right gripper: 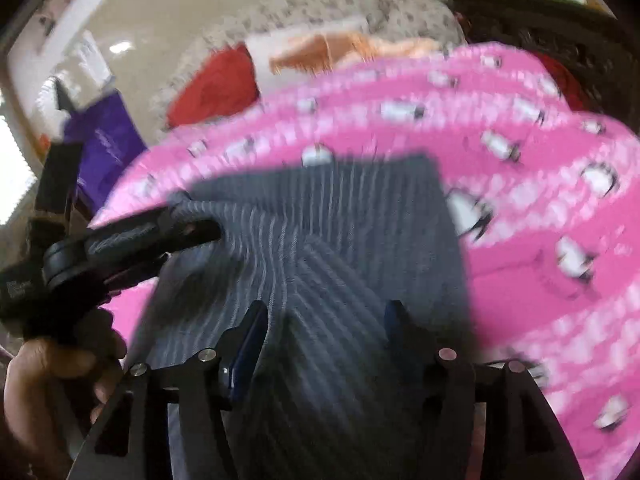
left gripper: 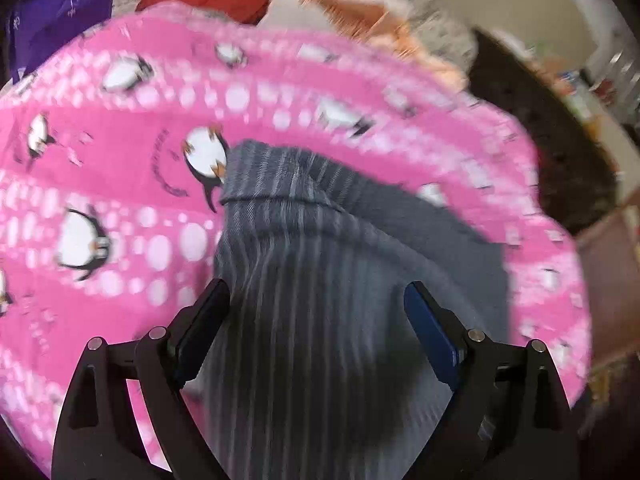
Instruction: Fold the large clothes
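A grey striped garment [left gripper: 320,248] lies folded on a pink penguin-print blanket [left gripper: 120,168]. My left gripper [left gripper: 316,300] hovers over the garment's near part with its jaws wide apart, and striped cloth lies between and below the fingers without being pinched. In the right wrist view the same garment [right gripper: 360,216] fills the middle. My right gripper [right gripper: 326,318] stands open over it, a raised fold between the fingers. The left gripper [right gripper: 192,228] reaches in from the left at the garment's corner, held by a hand [right gripper: 48,380].
Beyond the pink blanket [right gripper: 540,240] lie a red cloth [right gripper: 216,88] and an orange cloth [right gripper: 340,48] on a speckled grey surface [right gripper: 320,8]. A purple bag [right gripper: 108,144] stands at the left. Dark furniture [left gripper: 552,140] borders the right.
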Motion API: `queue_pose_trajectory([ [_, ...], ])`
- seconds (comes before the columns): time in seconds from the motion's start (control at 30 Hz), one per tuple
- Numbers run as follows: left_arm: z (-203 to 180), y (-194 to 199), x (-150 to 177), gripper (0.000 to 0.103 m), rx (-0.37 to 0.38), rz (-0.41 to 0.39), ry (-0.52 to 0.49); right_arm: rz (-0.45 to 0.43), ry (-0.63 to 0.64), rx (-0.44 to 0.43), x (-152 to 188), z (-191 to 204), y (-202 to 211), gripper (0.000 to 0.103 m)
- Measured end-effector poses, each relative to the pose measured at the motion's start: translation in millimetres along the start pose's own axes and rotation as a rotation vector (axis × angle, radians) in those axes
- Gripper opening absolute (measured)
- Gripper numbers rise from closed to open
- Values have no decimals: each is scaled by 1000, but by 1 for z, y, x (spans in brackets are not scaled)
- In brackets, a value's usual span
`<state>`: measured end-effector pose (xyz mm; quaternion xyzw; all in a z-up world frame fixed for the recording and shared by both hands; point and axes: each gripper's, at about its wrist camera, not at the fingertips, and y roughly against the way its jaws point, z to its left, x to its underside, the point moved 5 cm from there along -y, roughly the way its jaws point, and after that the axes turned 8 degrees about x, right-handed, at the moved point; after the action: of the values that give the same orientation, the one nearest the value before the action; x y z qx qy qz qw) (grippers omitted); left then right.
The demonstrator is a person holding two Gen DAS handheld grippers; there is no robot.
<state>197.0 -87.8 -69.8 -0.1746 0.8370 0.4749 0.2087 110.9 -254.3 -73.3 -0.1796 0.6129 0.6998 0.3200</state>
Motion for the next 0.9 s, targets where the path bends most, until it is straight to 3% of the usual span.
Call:
queue_pose_trajectory([
  [0.07,-2,33,11,89,37,-45,-57,-84,-6,-14,-8,-23,29,88],
  [0.1,-1,43,20,89,39,-54,-90,-117,-10,-9,-10,-36,38,92],
  [0.17,5,47,44,89,40,-8,-148,-129,-35,2,-7,-64,42,93],
  [0.27,17,31,83,89,84,101,-179,-49,-101,-45,7,-90,23,93],
  [0.33,22,27,98,90,139,99,-136,-6,-126,-137,18,-90,10,93],
  [0.4,22,30,102,91,151,40,-146,54,-139,-233,29,-84,-7,93],
  [0.53,18,27,104,93,153,38,-194,102,-89,-286,34,-70,-30,96],
  [0.63,16,25,106,95,153,30,-223,80,-59,-331,21,-64,-38,95],
  [0.7,16,24,107,97,151,15,-236,70,-17,-357,12,-57,-44,83],
  [0.73,16,24,110,97,143,3,-245,73,16,-338,9,-53,-49,72],
  [0.77,17,24,112,97,136,-3,-248,73,69,-310,8,-46,-53,69],
  [0.9,16,23,113,97,116,-17,-249,63,123,-250,9,-36,-59,66],
])
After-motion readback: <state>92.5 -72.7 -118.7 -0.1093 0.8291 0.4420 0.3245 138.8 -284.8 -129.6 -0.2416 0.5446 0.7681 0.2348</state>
